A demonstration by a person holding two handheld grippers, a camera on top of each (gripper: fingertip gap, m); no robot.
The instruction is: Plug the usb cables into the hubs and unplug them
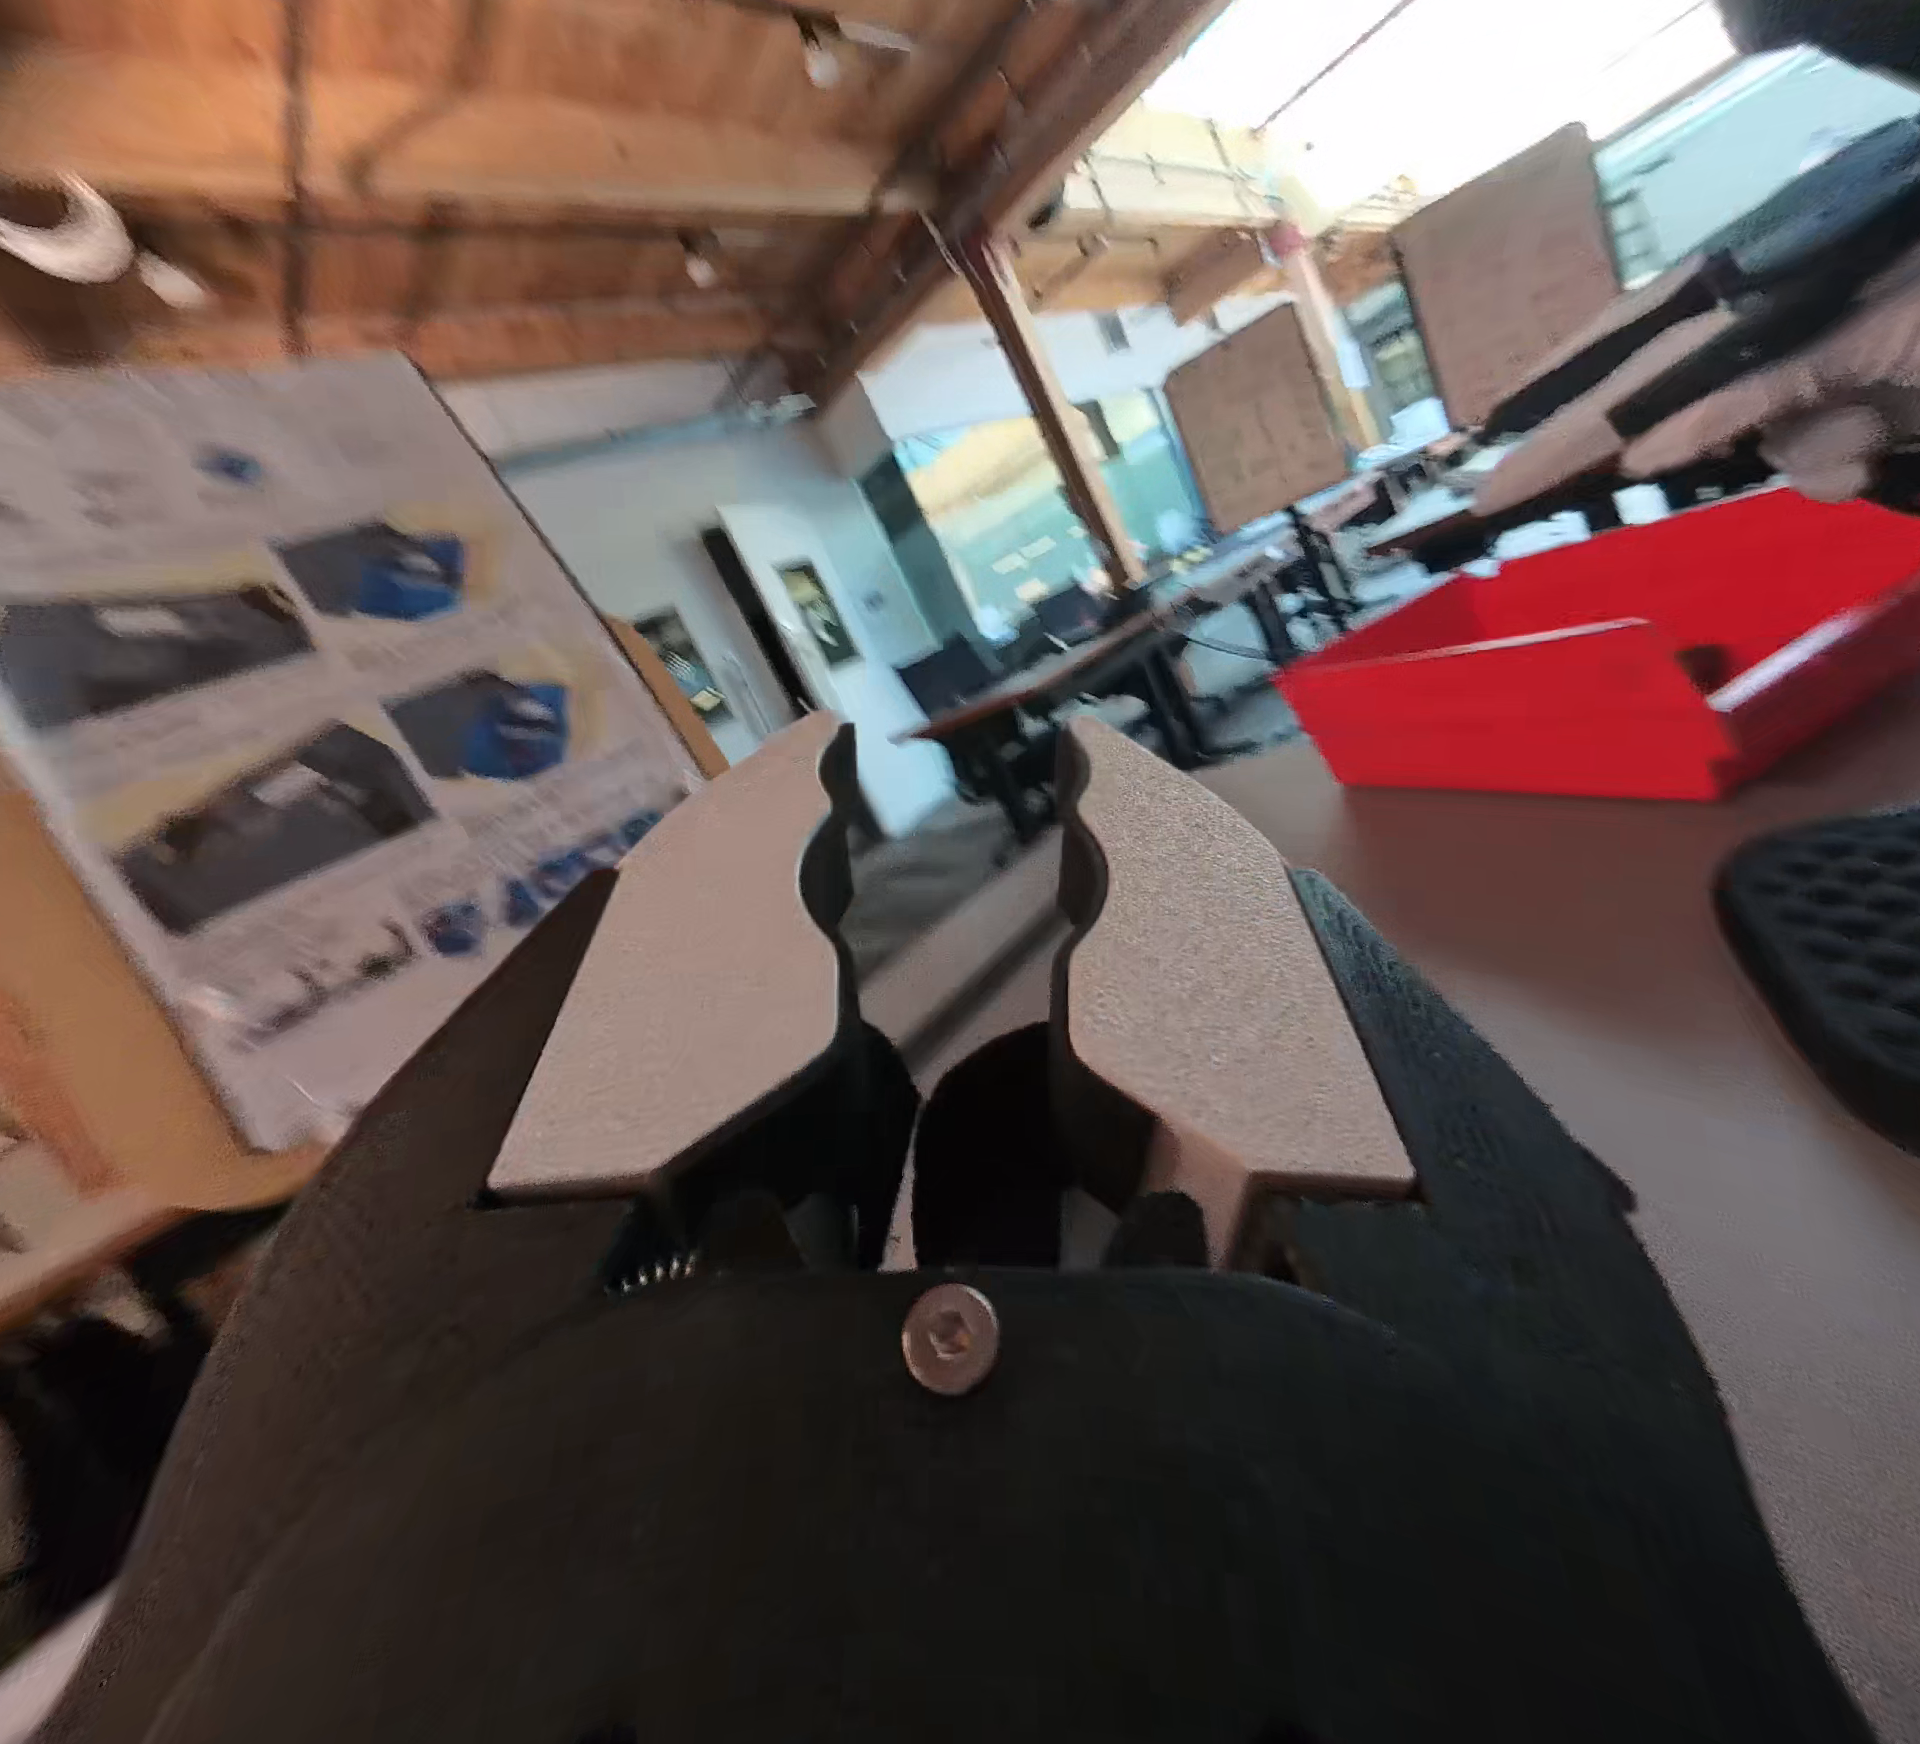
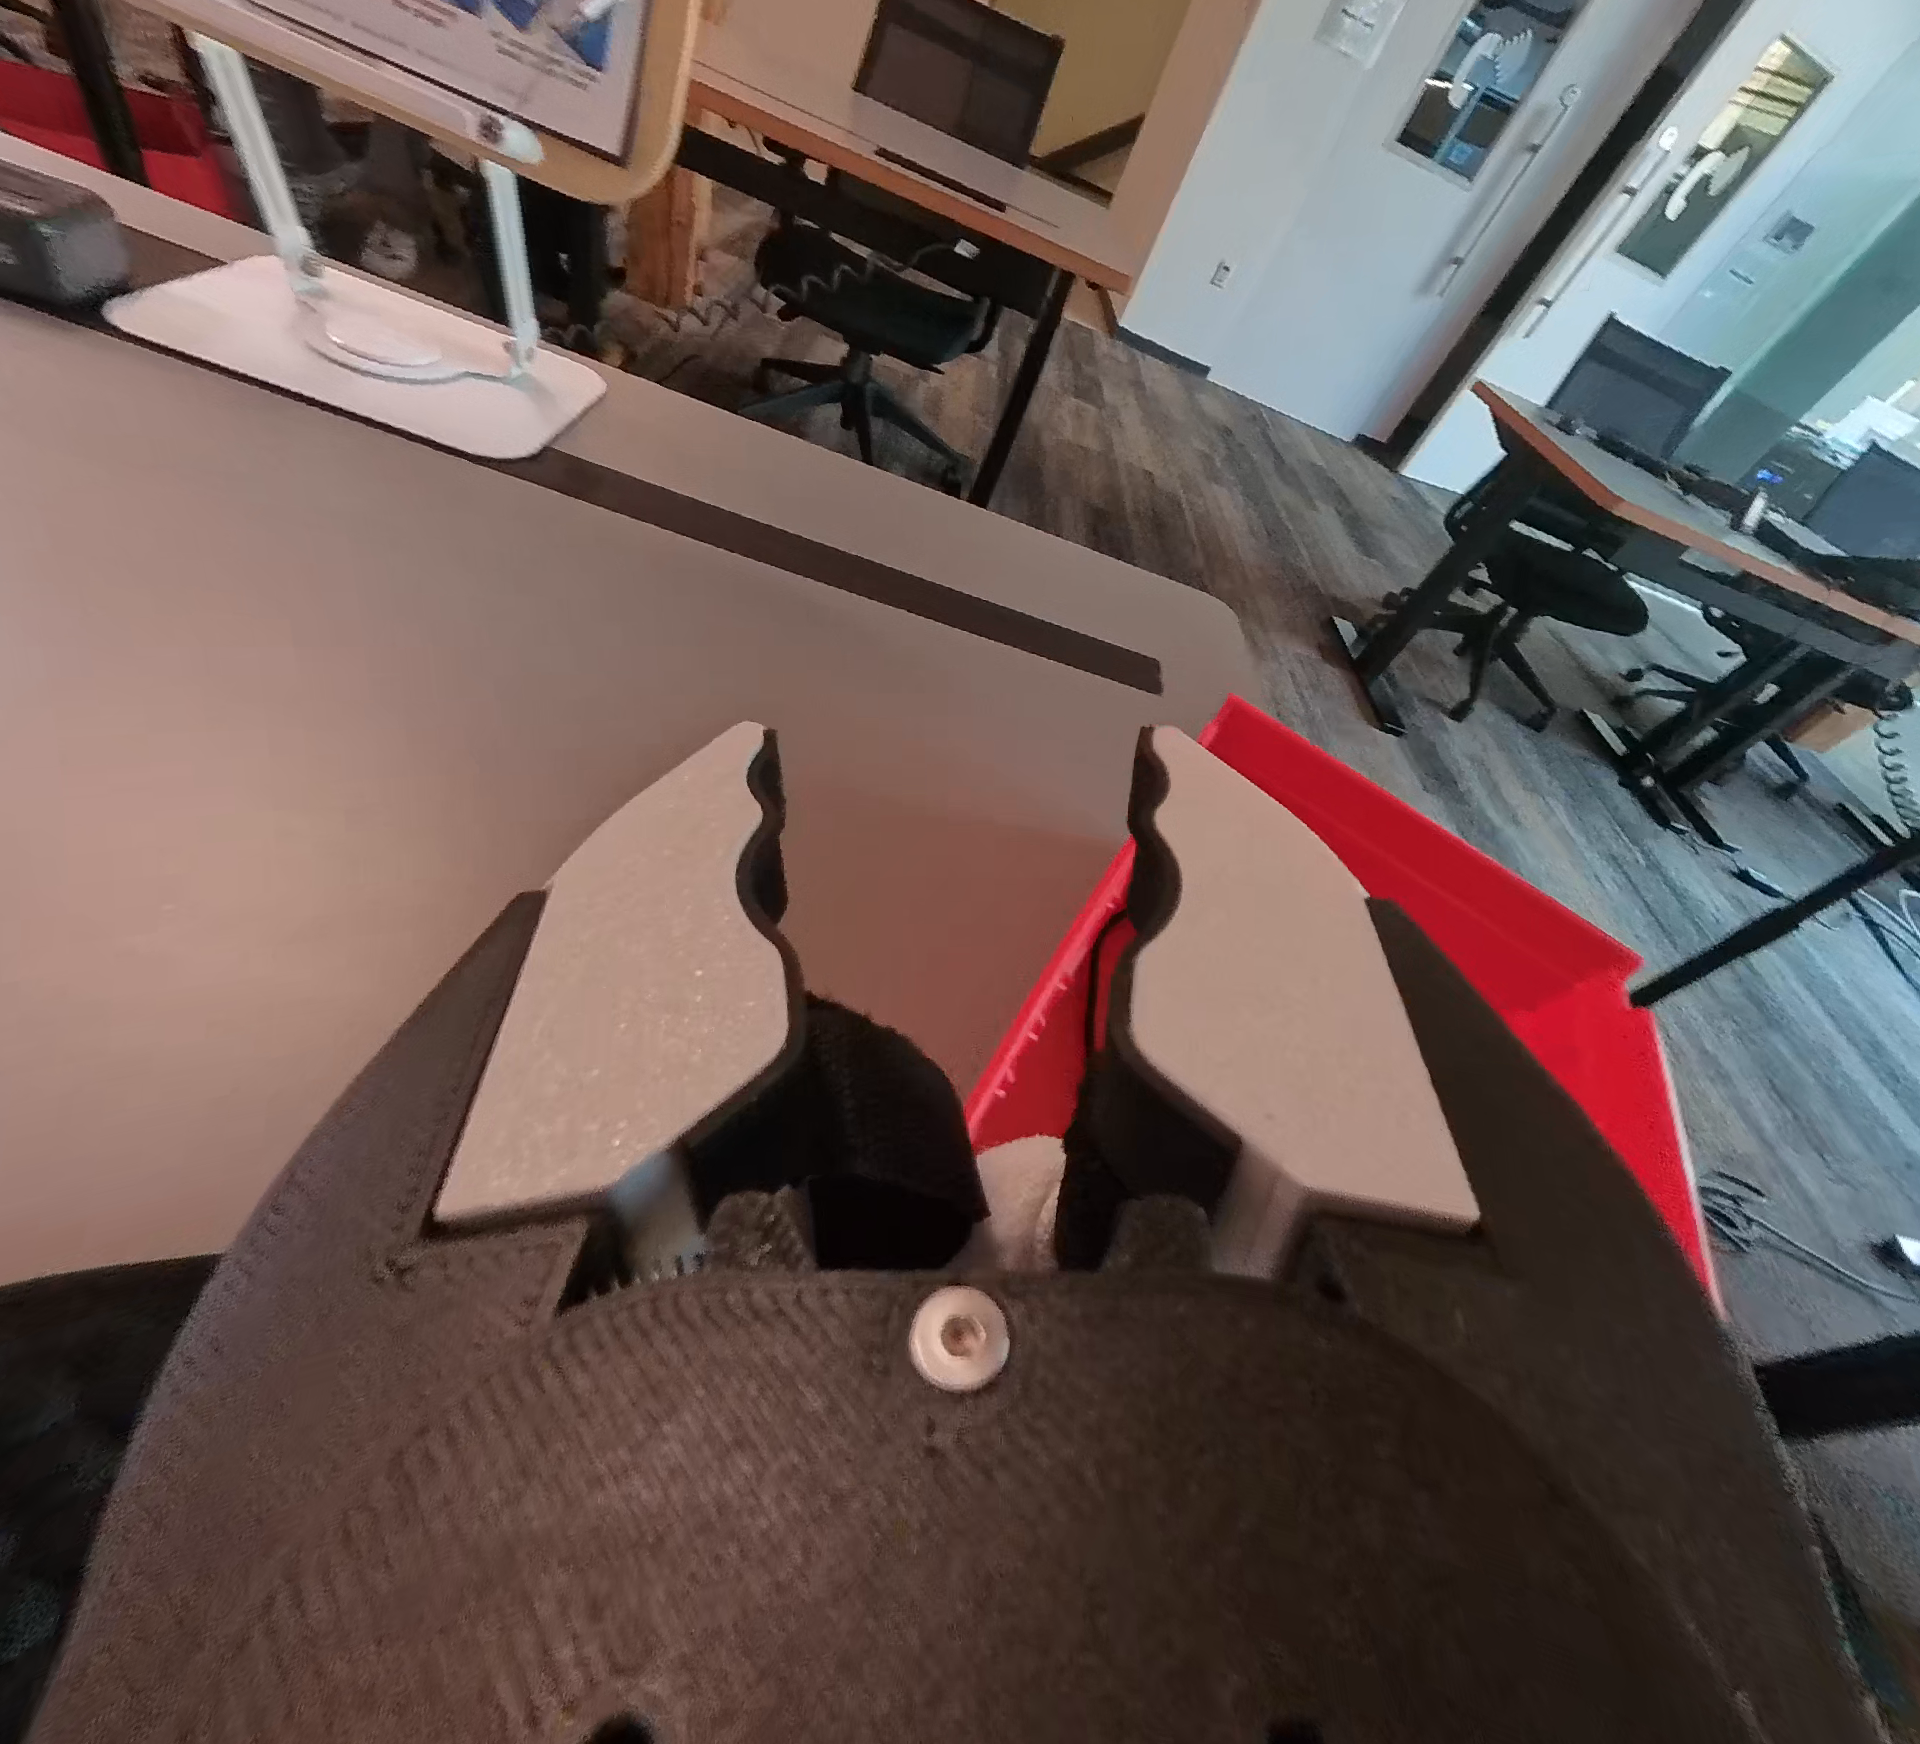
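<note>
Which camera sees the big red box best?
The left wrist view: the red box sits whole on the table, unblocked. In the right wrist view the right tongs cover much of the box, leaving just its walls.

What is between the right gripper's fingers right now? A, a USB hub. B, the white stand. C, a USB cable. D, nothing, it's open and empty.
D: the right gripper is open with only bare table and the edge of the red bin showing through the gap; the white stand sits far off, untouched.
</note>
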